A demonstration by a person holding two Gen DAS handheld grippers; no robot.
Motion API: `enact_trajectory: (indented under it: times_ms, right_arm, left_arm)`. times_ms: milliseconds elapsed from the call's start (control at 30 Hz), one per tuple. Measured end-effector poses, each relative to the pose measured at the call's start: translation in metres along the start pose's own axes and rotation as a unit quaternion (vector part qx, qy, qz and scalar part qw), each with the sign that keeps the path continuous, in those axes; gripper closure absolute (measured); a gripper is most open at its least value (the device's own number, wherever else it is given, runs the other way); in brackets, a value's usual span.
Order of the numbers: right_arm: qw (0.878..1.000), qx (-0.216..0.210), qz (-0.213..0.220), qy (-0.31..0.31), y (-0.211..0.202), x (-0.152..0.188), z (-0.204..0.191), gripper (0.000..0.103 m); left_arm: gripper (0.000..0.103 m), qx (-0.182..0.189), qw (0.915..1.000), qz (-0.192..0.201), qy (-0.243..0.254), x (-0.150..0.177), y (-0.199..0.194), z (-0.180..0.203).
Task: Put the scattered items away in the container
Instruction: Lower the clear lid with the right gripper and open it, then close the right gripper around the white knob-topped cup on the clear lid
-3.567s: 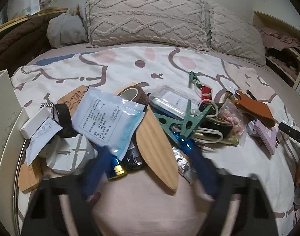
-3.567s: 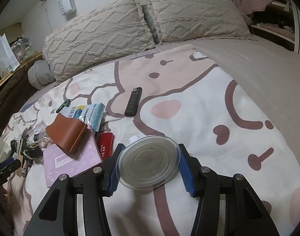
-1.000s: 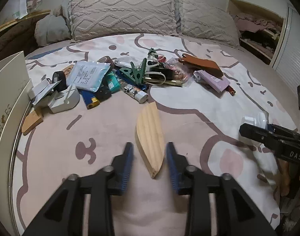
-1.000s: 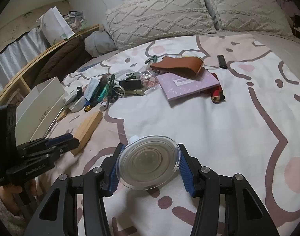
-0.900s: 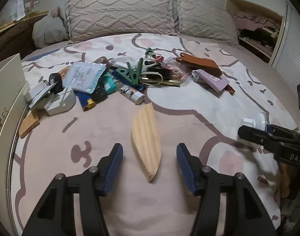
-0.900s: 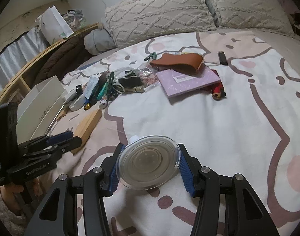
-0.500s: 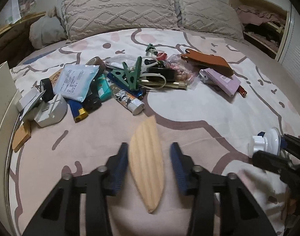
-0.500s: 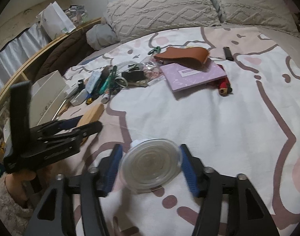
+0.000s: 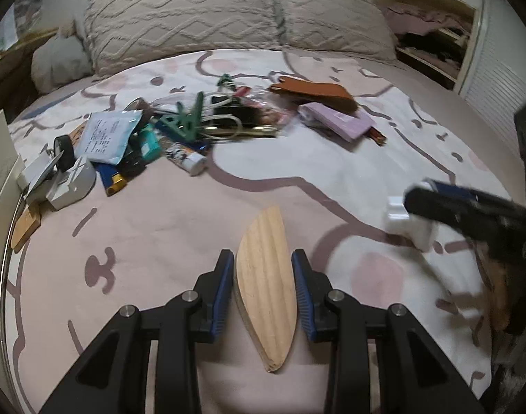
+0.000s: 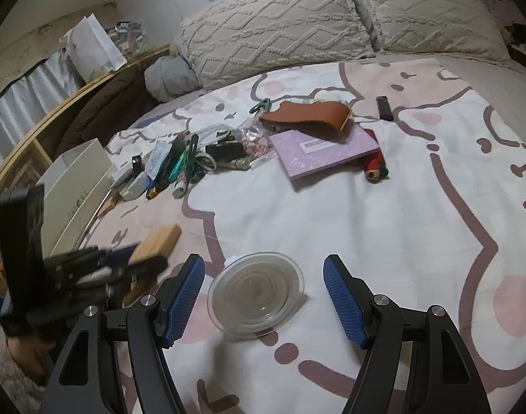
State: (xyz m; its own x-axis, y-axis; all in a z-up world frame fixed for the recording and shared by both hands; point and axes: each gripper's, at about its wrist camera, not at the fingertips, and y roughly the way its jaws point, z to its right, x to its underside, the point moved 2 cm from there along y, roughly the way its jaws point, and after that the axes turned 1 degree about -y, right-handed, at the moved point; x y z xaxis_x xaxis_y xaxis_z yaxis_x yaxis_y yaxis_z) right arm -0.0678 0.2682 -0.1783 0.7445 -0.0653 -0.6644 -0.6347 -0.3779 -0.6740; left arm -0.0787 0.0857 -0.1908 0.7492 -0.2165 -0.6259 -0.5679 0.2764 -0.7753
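My left gripper [image 9: 263, 269] is shut on a leaf-shaped wooden board [image 9: 265, 283] and holds it over the bedspread; it shows blurred in the right wrist view [image 10: 152, 241]. My right gripper [image 10: 263, 276] is open, and a clear round lid [image 10: 256, 293] lies on the bed between its fingers. The right gripper shows blurred at the right of the left wrist view [image 9: 470, 207]. A pile of scattered items [image 9: 180, 127] lies further up the bed. A white open box [image 10: 76, 179] stands at the left bed edge.
A purple notebook [image 10: 325, 151] with a brown leather case [image 10: 308, 117] on it, a red lighter [image 10: 375, 167] and a black lighter [image 10: 383, 107] lie beyond the lid. Knitted pillows [image 9: 207, 20] line the headboard. A shelf runs along the left.
My right gripper has opened and let go of the clear lid, which now lies on the bed. My left gripper closed again on the wooden board after briefly opening.
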Motion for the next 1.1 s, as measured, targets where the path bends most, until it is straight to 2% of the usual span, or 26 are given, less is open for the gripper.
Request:
enact_trajectory:
  times_ms: [200,667,700,767,833,900,967,1100]
  right_arm:
    - [1.000,0.013,0.013,0.017,-0.008,-0.005,0.011,0.031]
    - [0.996,0.082,-0.011,0.037,-0.033,-0.001,0.066,0.031]
    - [0.996,0.080,-0.011,0.039,-0.035,0.000,0.069,0.031]
    - [0.997,0.072,-0.009,0.039,-0.039,0.000,0.072,0.031]
    - [0.998,0.052,-0.004,0.037,-0.042,0.001,0.073,0.031]
    - [0.999,0.028,0.002,0.032,-0.047,0.000,0.070,0.031]
    - [1.000,0.002,0.005,0.018,-0.050,0.001,0.065,0.031]
    - [1.000,-0.009,-0.007,-0.024,-0.047,0.006,0.048,0.031]
  left_arm:
    - [0.069,0.008,0.9999,-0.002,0.006,0.003,-0.001,0.007]
    - [0.067,0.003,0.9999,-0.006,0.008,0.006,0.002,0.008]
    - [0.065,0.003,0.9999,-0.007,0.008,0.006,0.003,0.007]
    - [0.047,0.006,0.9999,-0.011,0.008,0.007,0.005,0.007]
    - [0.039,0.016,0.9997,-0.015,0.005,0.007,0.007,0.008]
    - [0.037,0.016,0.9997,-0.016,0.009,0.008,0.008,0.010]
    - [0.029,0.019,0.9996,-0.017,0.010,0.008,0.009,0.011]
    - [0.019,0.035,0.9993,-0.016,-0.003,0.009,0.011,0.010]
